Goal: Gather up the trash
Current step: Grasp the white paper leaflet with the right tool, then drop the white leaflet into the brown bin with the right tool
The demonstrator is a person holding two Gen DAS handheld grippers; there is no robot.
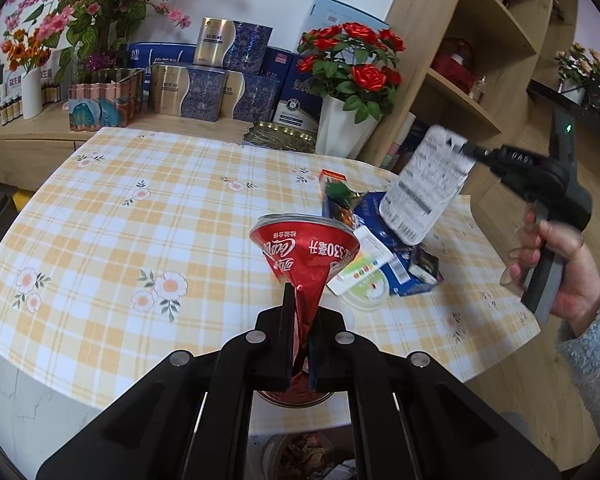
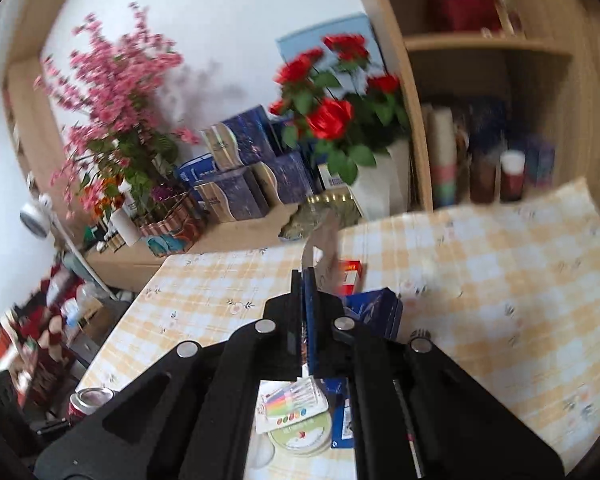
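My left gripper [image 1: 300,304] is shut on the crushed waist of a red cola can [image 1: 304,246], held over the near table edge. The can's round end also shows low on the left in the right wrist view [image 2: 88,400]. On the right, a hand in a fuzzy blue sleeve holds my right gripper [image 1: 466,146], shut on a flat white printed packet [image 1: 424,188] lifted above the trash pile. Seen from the right wrist, that gripper [image 2: 306,274] pinches the packet [image 2: 324,240] edge-on. In the pile lie a blue box [image 1: 384,248], a white card [image 1: 364,260] and a round lid [image 1: 364,296].
The yellow checked tablecloth [image 1: 140,220] covers a round table. A red-and-green carton [image 1: 334,196] lies behind the pile. A white vase of red roses [image 1: 340,128], stacked gift boxes [image 1: 216,88] and a wooden shelf [image 1: 460,92] stand behind. A container of scraps [image 1: 304,456] sits below the table edge.
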